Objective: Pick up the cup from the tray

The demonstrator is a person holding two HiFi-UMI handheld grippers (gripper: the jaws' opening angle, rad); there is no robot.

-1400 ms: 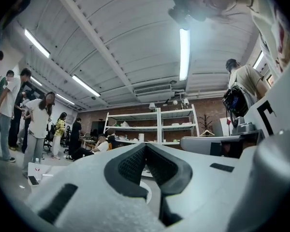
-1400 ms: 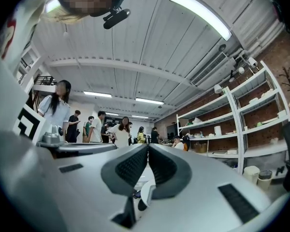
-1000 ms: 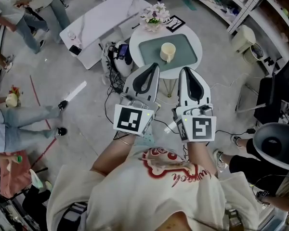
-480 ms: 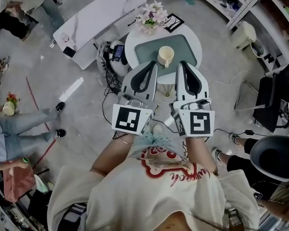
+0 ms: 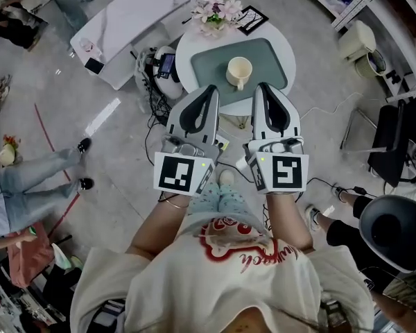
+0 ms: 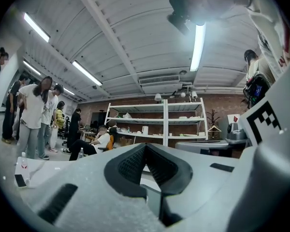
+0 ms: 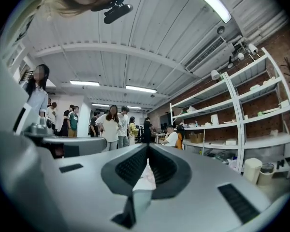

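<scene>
A cream cup (image 5: 238, 69) with a handle stands upright on a grey-green tray (image 5: 209, 62) on a small round white table (image 5: 286, 47). Both grippers are held side by side in front of the person, pointing toward the table. The tip of my left gripper (image 5: 211, 89) lies over the tray's near edge in the head view. My right gripper (image 5: 261, 87) ends just short of the cup. Neither touches the cup. Each has its jaws together with nothing held, as the left gripper view (image 6: 145, 146) and the right gripper view (image 7: 148, 146) show. Both gripper views look out across the room and miss the cup.
A flower vase (image 5: 217, 9) and a black-framed card (image 5: 248, 19) sit at the table's far side. A long white table (image 5: 125, 19) stands to the left, with cables and a device (image 5: 159, 68) on the floor. People stand at the left (image 5: 35, 175). A chair (image 5: 395, 220) is at right.
The table has drifted slightly up in the head view, and the gripper tips now sit closer to the tray and cup. Both grippers stay shut. People at the left have walked on.
</scene>
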